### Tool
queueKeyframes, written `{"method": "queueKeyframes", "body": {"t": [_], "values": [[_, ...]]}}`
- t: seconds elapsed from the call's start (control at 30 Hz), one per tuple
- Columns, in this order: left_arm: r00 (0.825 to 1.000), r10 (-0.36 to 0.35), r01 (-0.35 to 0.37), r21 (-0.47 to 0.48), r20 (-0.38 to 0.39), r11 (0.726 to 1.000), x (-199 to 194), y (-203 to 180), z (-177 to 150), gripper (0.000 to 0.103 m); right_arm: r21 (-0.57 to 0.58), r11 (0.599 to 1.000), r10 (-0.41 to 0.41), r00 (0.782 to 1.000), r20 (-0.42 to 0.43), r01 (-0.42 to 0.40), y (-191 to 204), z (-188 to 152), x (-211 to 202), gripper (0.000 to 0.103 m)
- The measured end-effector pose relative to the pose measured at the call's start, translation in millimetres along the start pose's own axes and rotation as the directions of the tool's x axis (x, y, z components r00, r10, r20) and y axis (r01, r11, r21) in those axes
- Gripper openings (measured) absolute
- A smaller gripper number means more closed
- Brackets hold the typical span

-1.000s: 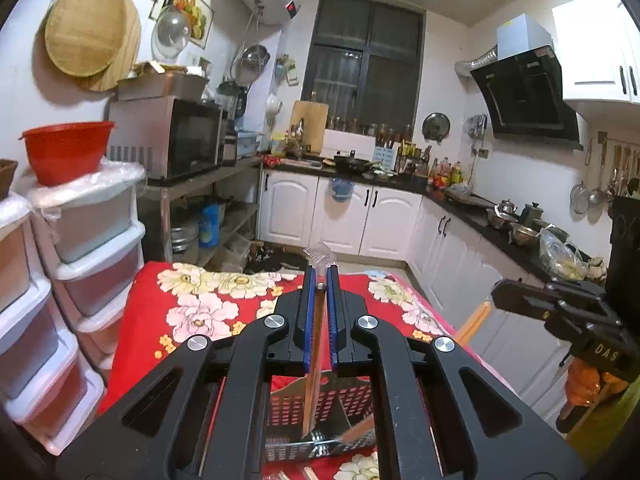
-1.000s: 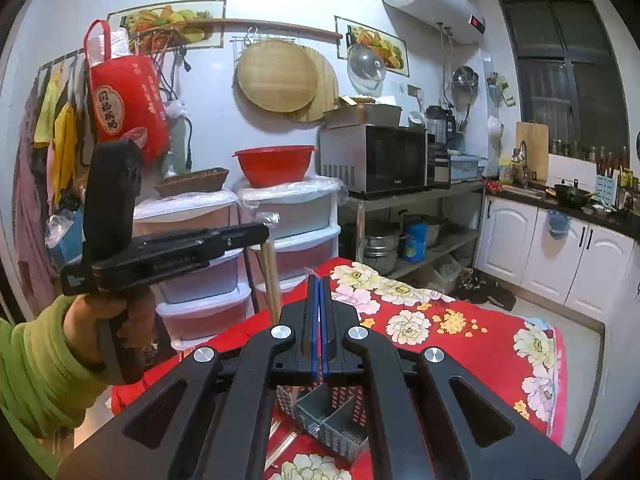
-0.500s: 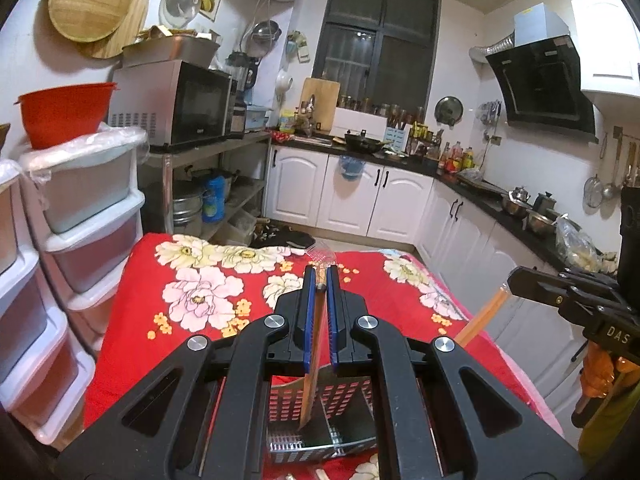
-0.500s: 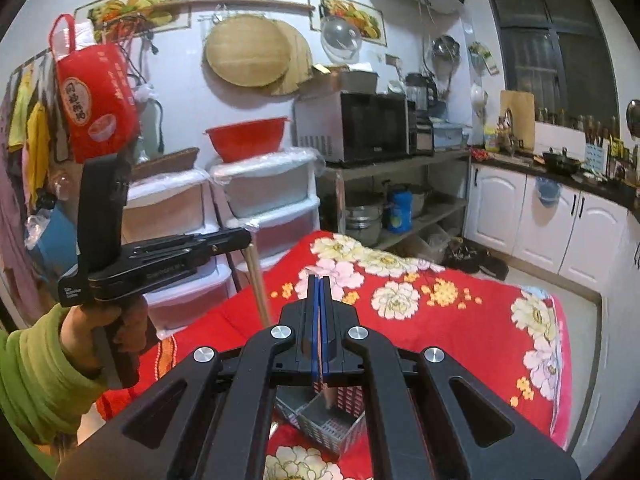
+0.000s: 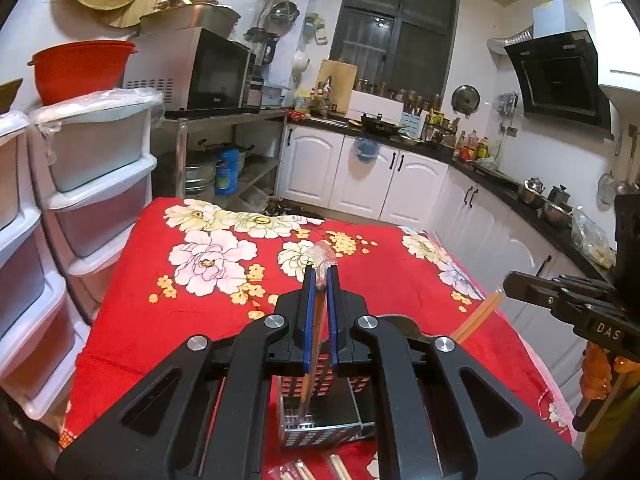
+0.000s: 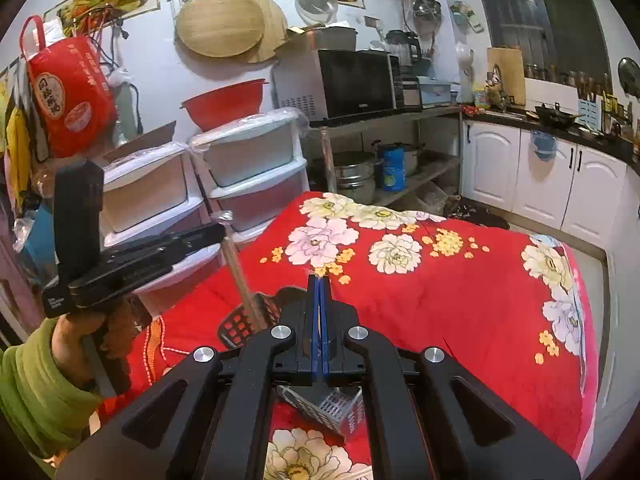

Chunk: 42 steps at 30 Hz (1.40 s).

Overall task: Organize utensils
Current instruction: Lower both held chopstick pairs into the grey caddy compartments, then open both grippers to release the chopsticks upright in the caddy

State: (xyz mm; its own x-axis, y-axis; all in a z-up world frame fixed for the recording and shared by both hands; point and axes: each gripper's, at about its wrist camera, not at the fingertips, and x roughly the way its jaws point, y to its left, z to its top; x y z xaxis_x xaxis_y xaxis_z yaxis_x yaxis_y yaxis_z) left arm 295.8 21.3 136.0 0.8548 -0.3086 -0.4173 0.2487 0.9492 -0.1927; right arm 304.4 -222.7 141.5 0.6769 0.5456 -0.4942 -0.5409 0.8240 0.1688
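Wooden wrapped chopsticks [image 5: 313, 344] stand upright over a perforated grey caddy [image 5: 320, 420].

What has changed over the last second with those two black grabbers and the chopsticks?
Both grippers have sunk toward the grey utensil basket: the left gripper has lowered its wrapped chopsticks into it, and the right gripper has brought its chopsticks down closer. Nothing was let go; both pairs stay clamped, and the basket has not moved on the red cloth.
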Motion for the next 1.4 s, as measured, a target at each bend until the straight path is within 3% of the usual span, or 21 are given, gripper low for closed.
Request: {"method": "queueKeyframes", "body": {"t": [0.47, 0.6, 0.73, 1.07, 1.4], "values": [[0.999, 0.005, -0.006, -0.042, -0.033, 0.999, 0, 15, -16, 0.005, 0.006, 0.996, -0.092, 0.995, -0.03, 0.092, -11, -20, -1, 0.004], [0.999, 0.011, -0.014, -0.058, -0.044, 0.998, -4, 19, -22, 0.015, 0.007, 0.994, -0.106, 0.994, -0.039, 0.106, -12, -25, -3, 0.014], [0.998, 0.021, -0.025, -0.072, -0.052, 0.997, -7, 23, -29, 0.025, 0.012, 0.994, -0.112, 0.993, -0.045, 0.112, -13, -29, -6, 0.018], [0.998, 0.027, -0.031, -0.081, -0.05, 0.996, -24, 23, -40, 0.041, 0.004, 0.992, -0.124, 0.991, -0.047, 0.124, -9, -38, -16, 0.032], [0.997, 0.062, -0.066, -0.087, -0.045, 0.994, -45, 20, -55, 0.076, -0.003, 0.992, -0.129, 0.99, -0.054, 0.129, -2, -56, -27, 0.049]]}}
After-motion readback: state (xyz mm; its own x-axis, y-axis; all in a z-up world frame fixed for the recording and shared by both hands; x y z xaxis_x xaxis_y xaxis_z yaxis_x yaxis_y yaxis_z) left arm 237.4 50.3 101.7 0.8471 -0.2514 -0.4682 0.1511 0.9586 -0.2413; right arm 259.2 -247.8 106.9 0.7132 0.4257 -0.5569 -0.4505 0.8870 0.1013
